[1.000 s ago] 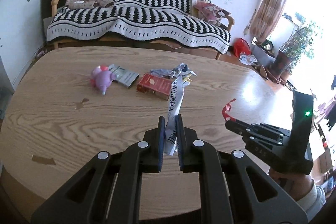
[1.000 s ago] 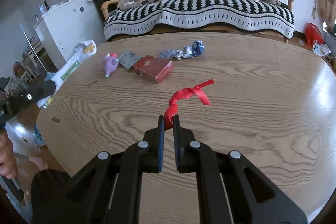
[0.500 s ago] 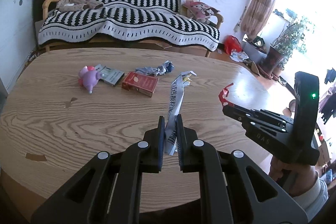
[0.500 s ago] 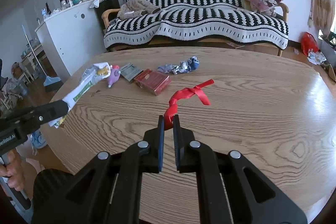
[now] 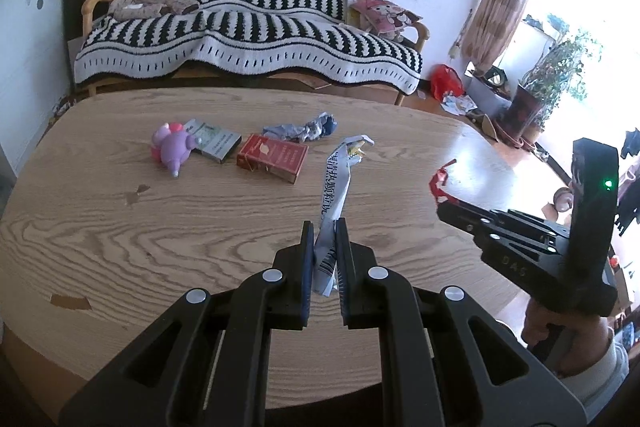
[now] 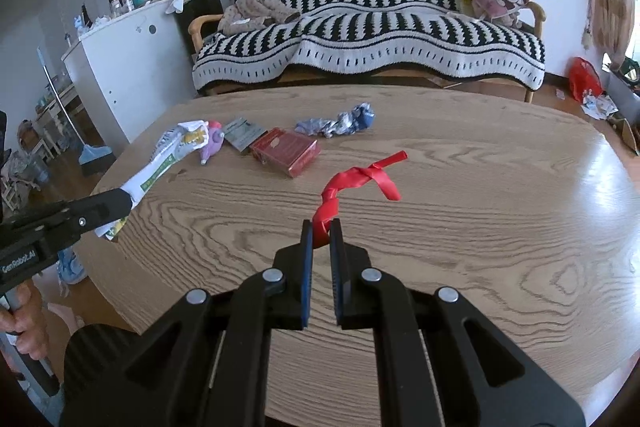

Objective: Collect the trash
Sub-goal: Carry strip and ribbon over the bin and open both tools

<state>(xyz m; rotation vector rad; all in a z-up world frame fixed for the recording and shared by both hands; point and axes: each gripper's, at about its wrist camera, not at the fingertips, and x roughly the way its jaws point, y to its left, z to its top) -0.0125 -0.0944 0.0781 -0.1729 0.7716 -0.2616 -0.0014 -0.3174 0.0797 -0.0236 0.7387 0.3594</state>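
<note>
Trash is in both my tools, the white printed wrapper (image 5: pixel 335 195) pinched in my left tool (image 5: pixel 323 247) and the red ribbon (image 6: pixel 352 183) in my right tool (image 6: pixel 321 243), both lifted above the surface (image 6: pixel 480 207); I judge the carry-off step, next needing a bin I cannot see.

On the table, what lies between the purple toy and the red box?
A small grey-green packet lies between the purple toy and the red box, touching the toy's side; both wrist views show it.
</note>
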